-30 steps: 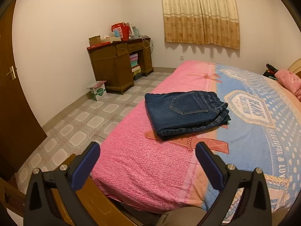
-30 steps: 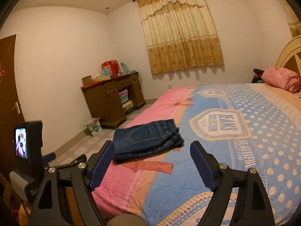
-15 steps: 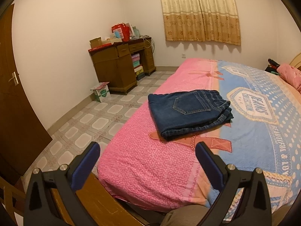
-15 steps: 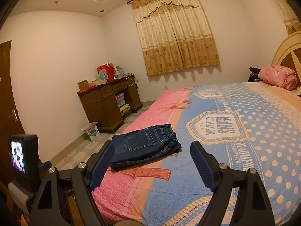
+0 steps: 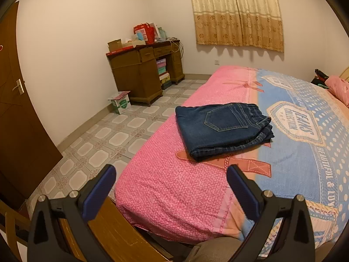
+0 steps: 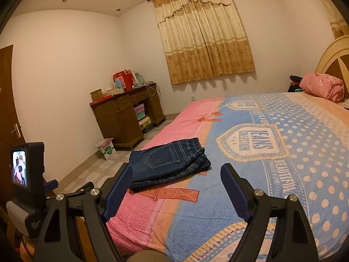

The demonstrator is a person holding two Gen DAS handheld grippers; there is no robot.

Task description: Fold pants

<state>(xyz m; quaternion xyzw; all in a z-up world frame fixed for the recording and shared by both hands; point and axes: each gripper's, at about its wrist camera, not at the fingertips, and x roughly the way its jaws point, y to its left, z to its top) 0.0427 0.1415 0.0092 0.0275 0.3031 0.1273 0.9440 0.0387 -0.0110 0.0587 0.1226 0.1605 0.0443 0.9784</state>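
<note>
Both my left fingers (image 5: 102, 187) and right fingers (image 6: 234, 187) gape apart, empty, short of the folded pants (image 5: 220, 128) on the bed (image 5: 174, 187).

Bedspread (image 6: 283, 174) crest: "JEANS COLLECTION"; beside crest: "BEAUTIFUL & LOV…", cut off.

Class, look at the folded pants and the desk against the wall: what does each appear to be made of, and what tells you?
Pants: dark blue denim, matte; contrast stitching around the back pocket, gathered elastic waistband.
Desk: seemingly brown wood or veneer, slightly glossy; drawer fronts, carved feet.
</note>
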